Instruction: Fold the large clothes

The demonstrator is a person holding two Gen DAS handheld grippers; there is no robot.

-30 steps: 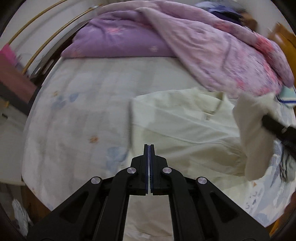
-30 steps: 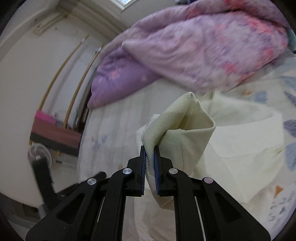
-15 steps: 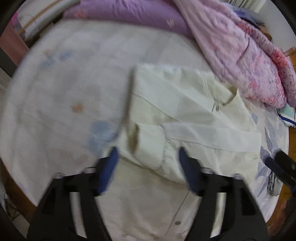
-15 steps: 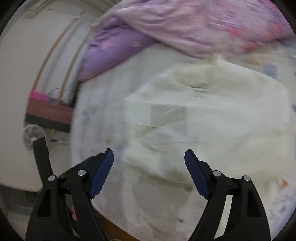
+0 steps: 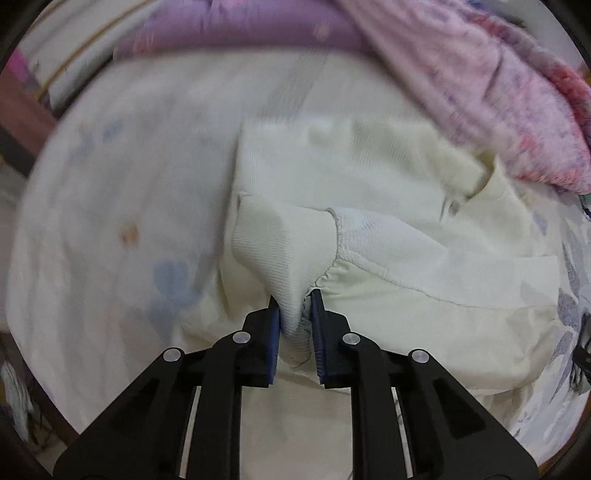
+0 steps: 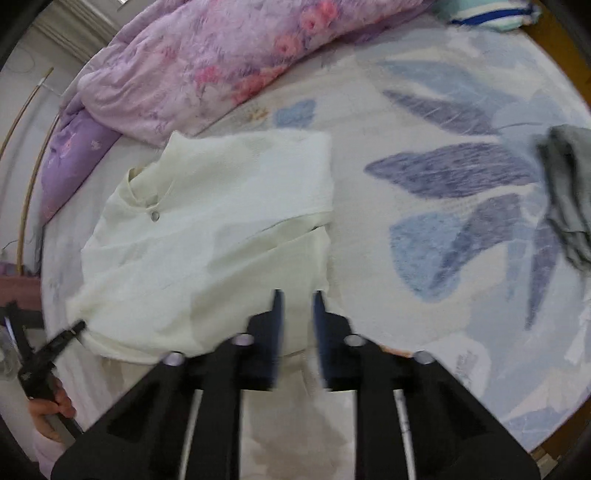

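My left gripper (image 5: 294,317) is pinching the ribbed cuff (image 5: 284,240) of the cream long-sleeved shirt (image 5: 388,221), fabric bunching between the blue pads and hiding their inner faces. The shirt is lying mid-frame on the pale bed sheet printed with blue leaves (image 5: 110,192), its collar end pointing toward the upper right, partly tucked under the pink floral quilt (image 5: 498,92). Left wrist view is smearing badly at the top, so the purple pillow (image 5: 240,29) is only a blur there. My right gripper (image 6: 297,317) is sitting low centre in its own view with jaws parted and nothing clearly between them; the fingers are motion-blurred, so I cannot tell if the tips are touching the shirt hem under them. In that view the shirt is filling the centre left, and a grey crumpled cloth (image 6: 565,192) is getting cut off at the right edge. Lower left, my left hand (image 6: 51,410) is half out of frame.
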